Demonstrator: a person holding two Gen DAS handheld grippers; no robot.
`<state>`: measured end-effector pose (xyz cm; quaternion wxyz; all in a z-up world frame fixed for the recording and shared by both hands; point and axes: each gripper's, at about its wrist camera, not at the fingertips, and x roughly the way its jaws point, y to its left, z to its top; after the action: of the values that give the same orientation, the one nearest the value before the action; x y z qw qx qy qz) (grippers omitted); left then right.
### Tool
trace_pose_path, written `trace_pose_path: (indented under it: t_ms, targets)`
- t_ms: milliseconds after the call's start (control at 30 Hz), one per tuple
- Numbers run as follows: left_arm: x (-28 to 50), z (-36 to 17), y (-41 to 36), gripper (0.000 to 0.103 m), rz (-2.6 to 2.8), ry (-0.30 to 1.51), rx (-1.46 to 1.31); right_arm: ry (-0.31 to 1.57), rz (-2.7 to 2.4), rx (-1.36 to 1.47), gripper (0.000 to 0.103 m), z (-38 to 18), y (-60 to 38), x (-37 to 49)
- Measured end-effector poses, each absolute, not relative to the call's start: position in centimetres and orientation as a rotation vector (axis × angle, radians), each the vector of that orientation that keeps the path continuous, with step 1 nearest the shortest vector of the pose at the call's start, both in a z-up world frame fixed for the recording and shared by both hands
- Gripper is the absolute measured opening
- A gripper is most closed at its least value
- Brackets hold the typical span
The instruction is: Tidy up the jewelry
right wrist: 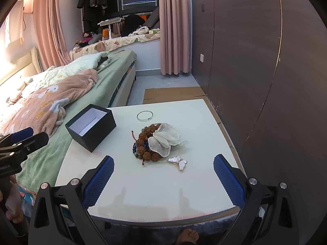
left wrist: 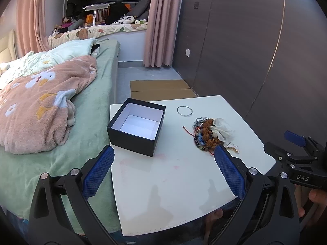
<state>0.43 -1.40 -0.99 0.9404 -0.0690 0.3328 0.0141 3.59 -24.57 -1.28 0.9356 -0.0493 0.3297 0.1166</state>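
With my right gripper and left gripper wide and empty, I lift the butterfly brooch first, then load the black box.

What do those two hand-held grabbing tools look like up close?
Both look alike. The left tool and the right tool each have a black plastic frame with silver bolts and two fingers faced with blue, bumpy pads. White lettering marks the body of each.

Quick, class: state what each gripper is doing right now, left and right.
Left gripper: open, holding nothing, above the white table.
Right gripper: open, holding nothing, short of the jewelry pile.
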Motion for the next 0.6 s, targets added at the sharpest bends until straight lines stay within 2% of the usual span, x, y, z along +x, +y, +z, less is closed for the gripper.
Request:
trace_pose_path:
  t_ms: [600]
  targets:
    - [0.35,-1.04,-1.68,0.098,0.025,0.678,-0.143,0.676,0.226,-0.105,0.096,-1.00,-24.67,3.59]
